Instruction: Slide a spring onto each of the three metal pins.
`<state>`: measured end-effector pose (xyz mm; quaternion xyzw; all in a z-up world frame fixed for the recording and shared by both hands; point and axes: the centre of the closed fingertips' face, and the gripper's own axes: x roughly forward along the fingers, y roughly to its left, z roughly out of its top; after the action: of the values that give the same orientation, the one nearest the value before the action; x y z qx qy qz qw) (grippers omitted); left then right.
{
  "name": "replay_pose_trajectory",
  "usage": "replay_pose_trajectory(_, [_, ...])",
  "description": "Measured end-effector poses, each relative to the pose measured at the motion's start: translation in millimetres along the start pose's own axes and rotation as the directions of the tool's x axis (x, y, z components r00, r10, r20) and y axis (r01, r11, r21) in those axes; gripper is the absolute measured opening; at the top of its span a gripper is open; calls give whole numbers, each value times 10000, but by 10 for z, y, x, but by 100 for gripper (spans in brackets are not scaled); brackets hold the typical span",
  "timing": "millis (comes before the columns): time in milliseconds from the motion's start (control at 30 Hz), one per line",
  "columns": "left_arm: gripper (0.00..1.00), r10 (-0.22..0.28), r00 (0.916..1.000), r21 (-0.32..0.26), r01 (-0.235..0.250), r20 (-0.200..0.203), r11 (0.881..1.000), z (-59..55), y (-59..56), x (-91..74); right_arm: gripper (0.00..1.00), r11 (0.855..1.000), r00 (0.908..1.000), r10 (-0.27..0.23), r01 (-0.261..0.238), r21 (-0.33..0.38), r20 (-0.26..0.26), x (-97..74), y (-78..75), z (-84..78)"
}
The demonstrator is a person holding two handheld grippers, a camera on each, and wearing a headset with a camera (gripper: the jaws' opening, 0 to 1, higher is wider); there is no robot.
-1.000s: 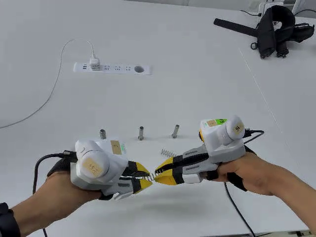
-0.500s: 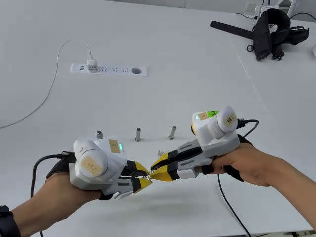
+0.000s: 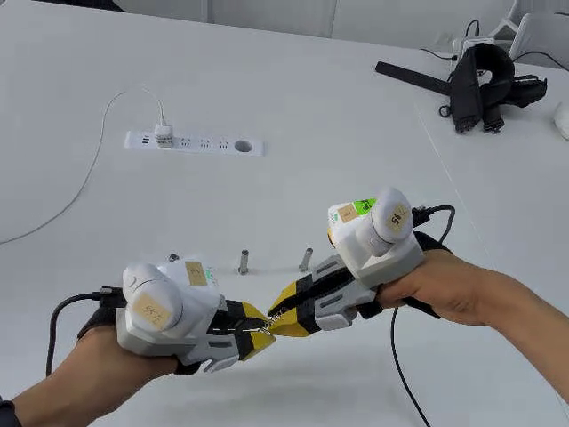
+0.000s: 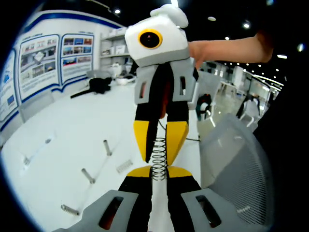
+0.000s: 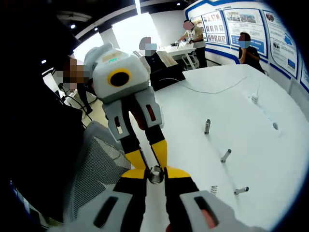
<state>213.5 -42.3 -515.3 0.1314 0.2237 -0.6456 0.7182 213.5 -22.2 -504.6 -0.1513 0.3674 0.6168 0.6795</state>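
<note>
I hold one spring (image 4: 159, 157) between the two tools. The left gripper (image 3: 252, 331) is pressed together on the near end, and the right gripper (image 3: 286, 320) pinches the far end, so the coil runs straight out from the left jaws into the right ones. In the right gripper view the same spring sits end-on as a small ring between that tool's own yellow tips. Compared with a second ago, the two pairs of tips have come closer in the head view. Then a short length of coil was free between them; now they almost touch. The right tool has also lifted and tilted more steeply over the left one. I judge that this is the handing over of the spring from one tool to the other, and that it is not finished, because neither tool has let go. The pins (image 4: 88, 175) stand on the white bench (image 3: 338, 133), beyond and to the side of both tools, well apart from the held spring. The pin (image 4: 69, 210) closest to the left tool seems to carry a coil already, but I am not sure. A second spring (image 4: 124, 166) lies loose beside the pins. So at least two pins wait, I think.
</note>
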Motion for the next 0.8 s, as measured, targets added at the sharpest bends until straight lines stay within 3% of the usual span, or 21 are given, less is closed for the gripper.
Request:
replay_pose_trajectory(300, [9, -150, 9995, 263, 143, 275, 9996, 134, -19, 19, 20, 9959, 9986, 144, -188, -886, -509, -154, -9, 36])
replay_pose_trajectory(433, [9, -240, 9992, 391, 228, 315, 9990, 175, -21, 29, 20, 9924, 9981, 330, -388, -1165, -512, -219, 30, 84])
replay_pose_trajectory(633, [9, -309, 9989, 491, 291, 356, 9984, 215, -22, 35, 19, 9842, 9937, 466, -631, -1653, -1022, -247, 61, 45])
replay_pose_trajectory(800, [9, -371, 9987, 547, 351, 344, 9979, 226, -35, 36, 18, 9824, 9940, 479, -647, -1754, -980, -243, 49, 49])
